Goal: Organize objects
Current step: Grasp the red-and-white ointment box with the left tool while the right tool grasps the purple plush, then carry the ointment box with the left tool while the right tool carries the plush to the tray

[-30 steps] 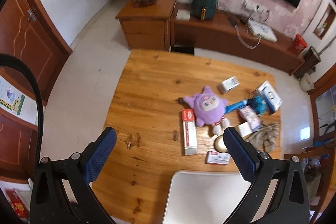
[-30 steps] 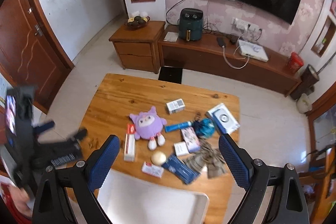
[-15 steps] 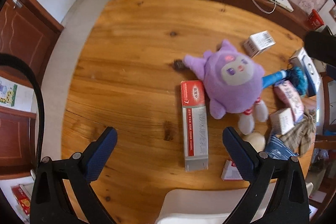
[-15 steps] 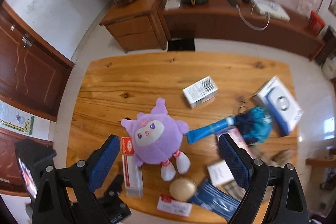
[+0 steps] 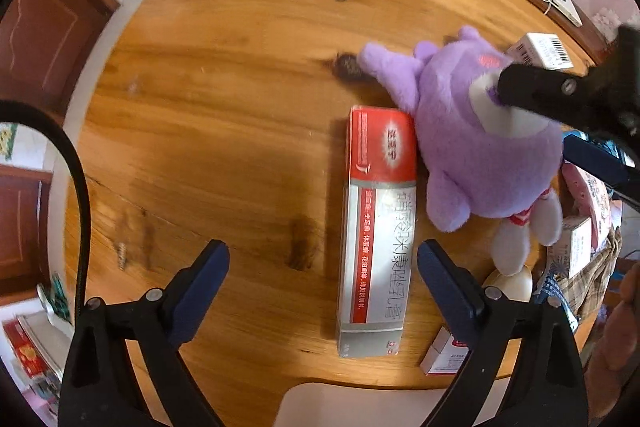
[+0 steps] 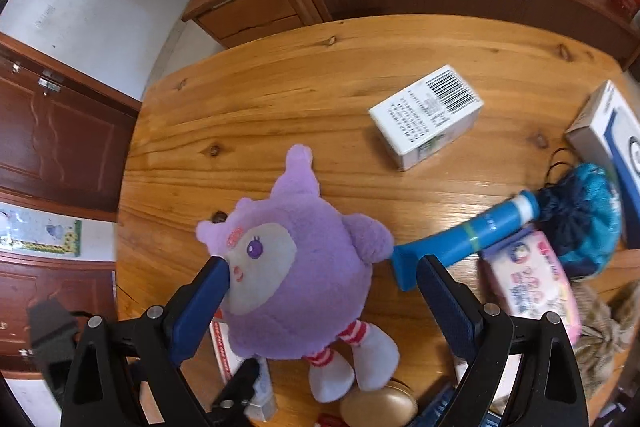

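Presently, left wrist view: left tongs (image 5: 323, 259) spread wide, nothing between the pads, hovering low over the tabletop (image 5: 224, 39). The long red-and-grey ointment box (image 5: 376, 227) lies flat, its near end sitting inside the gap but closer to the right-hand pad. Judgement: the spread matches the box's narrow width, so this looks like a line-up for a grip across its short sides. The purple plush toy (image 5: 472, 131) lies just beside the box's red end, touching or nearly so; that crowding may be why the approach comes at the grey end instead. Right tongs (image 5: 560, 115) enter from the right and sit over the plush's face. A small red-and-white box (image 5: 444, 357) lies at the near edge, and a pale corner of some flat white thing shows below the edge; what it is I cannot tell.

Right wrist view: right tongs (image 6: 323, 291) also apart, straddling the plush toy (image 6: 296, 279). Left pad touches or nearly touches its face; right pad stands off its flank, near the flat end of the blue tube (image 6: 464, 235). Not yet squeezed. Judgement: the soft round body should give under pressure, so a grip across the middle will need a deep close. Plush lies on its back, feet toward the camera. Well apart on open wood: a white barcode box (image 6: 426, 121). Clustered at right: a dark blue pouch (image 6: 580, 211), a pink tissue pack (image 6: 532, 287). A round gold case (image 6: 380, 407) sits by the feet.
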The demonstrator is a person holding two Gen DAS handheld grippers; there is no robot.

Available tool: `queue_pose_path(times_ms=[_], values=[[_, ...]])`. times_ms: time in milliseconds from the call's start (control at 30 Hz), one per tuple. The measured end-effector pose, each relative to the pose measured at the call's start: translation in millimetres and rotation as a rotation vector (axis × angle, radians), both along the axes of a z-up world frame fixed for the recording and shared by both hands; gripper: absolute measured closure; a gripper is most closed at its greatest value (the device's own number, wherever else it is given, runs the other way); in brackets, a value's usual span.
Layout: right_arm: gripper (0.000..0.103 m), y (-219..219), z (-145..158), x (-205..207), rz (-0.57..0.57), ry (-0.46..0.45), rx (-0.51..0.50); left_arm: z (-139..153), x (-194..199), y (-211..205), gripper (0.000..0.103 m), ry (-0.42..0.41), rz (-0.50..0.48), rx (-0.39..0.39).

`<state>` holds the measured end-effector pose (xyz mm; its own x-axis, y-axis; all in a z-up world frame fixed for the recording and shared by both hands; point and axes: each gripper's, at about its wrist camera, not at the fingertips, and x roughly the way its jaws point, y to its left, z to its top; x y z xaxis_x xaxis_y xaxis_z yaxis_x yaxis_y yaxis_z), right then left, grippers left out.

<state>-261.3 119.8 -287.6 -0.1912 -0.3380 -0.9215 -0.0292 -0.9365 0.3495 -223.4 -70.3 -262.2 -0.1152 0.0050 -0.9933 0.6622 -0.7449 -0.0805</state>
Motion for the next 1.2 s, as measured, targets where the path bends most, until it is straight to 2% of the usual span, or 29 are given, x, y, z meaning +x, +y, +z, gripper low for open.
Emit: queue_pose_path(times_ms=[67,100,167,300,367,400,433,467,500,667,700,733,933,1200], values=[[0.007,-2,-1,-1,0.011,0.002,-0.008,-6,2,-1,0.018,0.001,0.023,0.044],[0.007,-3,-2,-2,0.016,-0.002,-0.015,-8,5,-1,0.021,0.01,0.142,0.053],[0.007,-3,-4,-2,0.023,-0.013,-0.035,-10,7,-1,0.03,0.01,0.156,0.064],[0.008,-7,-12,-2,0.03,-0.037,-0.071,-7,9,3,0.034,0.004,0.159,0.033],[0.011,-9,-16,-2,0.027,-0.056,-0.099,-5,11,6,0.045,-0.001,0.16,0.007],[0.018,-10,-17,-2,0.026,-0.062,-0.113,-3,12,7,0.049,0.005,0.17,-0.001],[0.027,-13,-18,-1,0.026,-0.065,-0.132,-1,14,8,0.06,0.012,0.167,-0.011],[0.033,-13,-18,0,0.027,-0.069,-0.16,0,14,10,0.065,0.019,0.16,-0.012],[0.036,-15,-15,0,0.03,-0.072,-0.182,1,15,11,0.065,0.023,0.155,-0.002],[0.043,-30,1,7,0.083,-0.018,-0.082,4,20,16,0.065,0.028,0.136,0.006],[0.043,-31,4,9,0.085,-0.003,-0.072,6,20,17,0.065,0.028,0.067,0.013],[0.044,-31,9,12,0.082,0.018,-0.061,9,21,18,0.065,0.033,0.053,0.009],[0.044,-17,43,27,0.027,0.121,-0.03,48,35,26,0.066,0.122,0.022,-0.079],[0.044,14,114,77,-0.049,0.252,-0.008,91,52,12,0.066,0.245,-0.086,-0.177]])
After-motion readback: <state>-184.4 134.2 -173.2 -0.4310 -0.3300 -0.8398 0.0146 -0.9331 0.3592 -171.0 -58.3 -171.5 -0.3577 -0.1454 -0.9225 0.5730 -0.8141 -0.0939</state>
